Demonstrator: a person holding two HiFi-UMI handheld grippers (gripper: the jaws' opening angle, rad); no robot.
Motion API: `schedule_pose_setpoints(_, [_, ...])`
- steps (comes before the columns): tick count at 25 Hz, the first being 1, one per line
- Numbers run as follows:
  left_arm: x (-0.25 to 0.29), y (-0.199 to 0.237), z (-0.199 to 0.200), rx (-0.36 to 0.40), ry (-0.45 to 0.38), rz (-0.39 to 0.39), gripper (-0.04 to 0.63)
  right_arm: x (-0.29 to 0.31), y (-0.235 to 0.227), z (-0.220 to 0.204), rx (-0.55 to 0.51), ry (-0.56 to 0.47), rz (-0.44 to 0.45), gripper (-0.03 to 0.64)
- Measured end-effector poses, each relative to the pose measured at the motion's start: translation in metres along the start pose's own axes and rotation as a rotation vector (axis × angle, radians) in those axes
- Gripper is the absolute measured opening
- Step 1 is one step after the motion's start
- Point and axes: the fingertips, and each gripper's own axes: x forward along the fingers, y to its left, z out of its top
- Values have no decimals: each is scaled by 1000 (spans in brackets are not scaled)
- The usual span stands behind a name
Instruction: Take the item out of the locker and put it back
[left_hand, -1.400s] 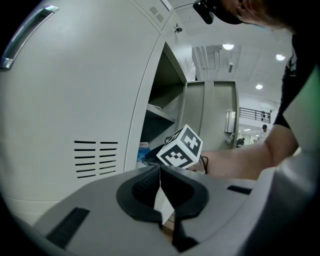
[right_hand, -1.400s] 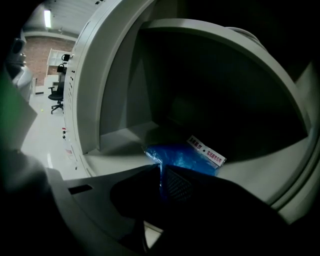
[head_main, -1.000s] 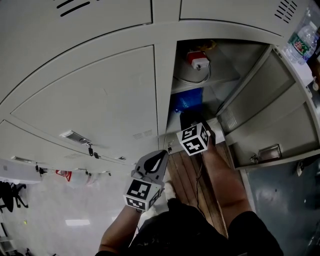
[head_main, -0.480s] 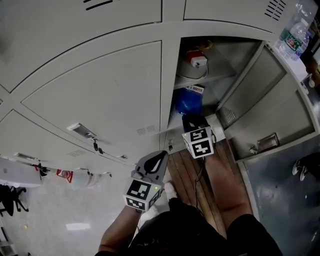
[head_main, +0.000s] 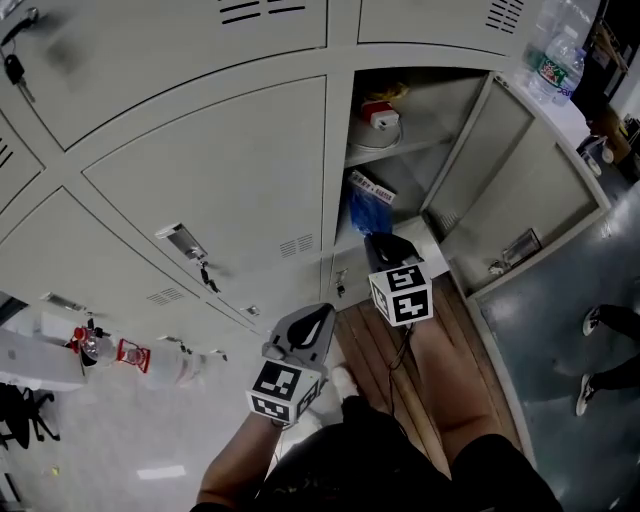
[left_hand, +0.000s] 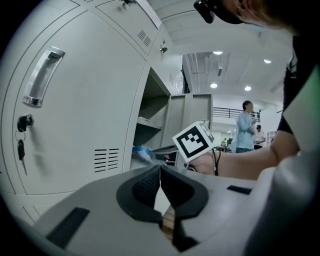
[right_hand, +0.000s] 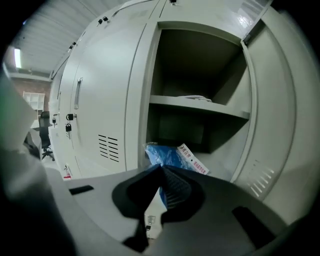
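Left tool (left_hand: 160, 170) and right tool (right_hand: 161, 170) stand closed, empty, near a crinkly blue bag (right_hand: 167, 155).

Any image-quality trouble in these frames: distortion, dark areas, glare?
Head view: heavy fisheye, the locker doors bow into arcs. Left gripper view: ceiling lights blow out, corners go black. Right gripper view: the open locker is deep in shadow above its shelf, yet the blue bag reads clearly.
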Motion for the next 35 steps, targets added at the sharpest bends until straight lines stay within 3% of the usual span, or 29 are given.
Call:
schedule_pose_setpoints(19, [-88,-54,-6,76,-39,-110,6,-141,72,9,121,-126,-55,11])
schedule_pose_setpoints(35, [-100,-91,-6,52,-59,-87,6,-225,94,-4,111,-148,-25,9])
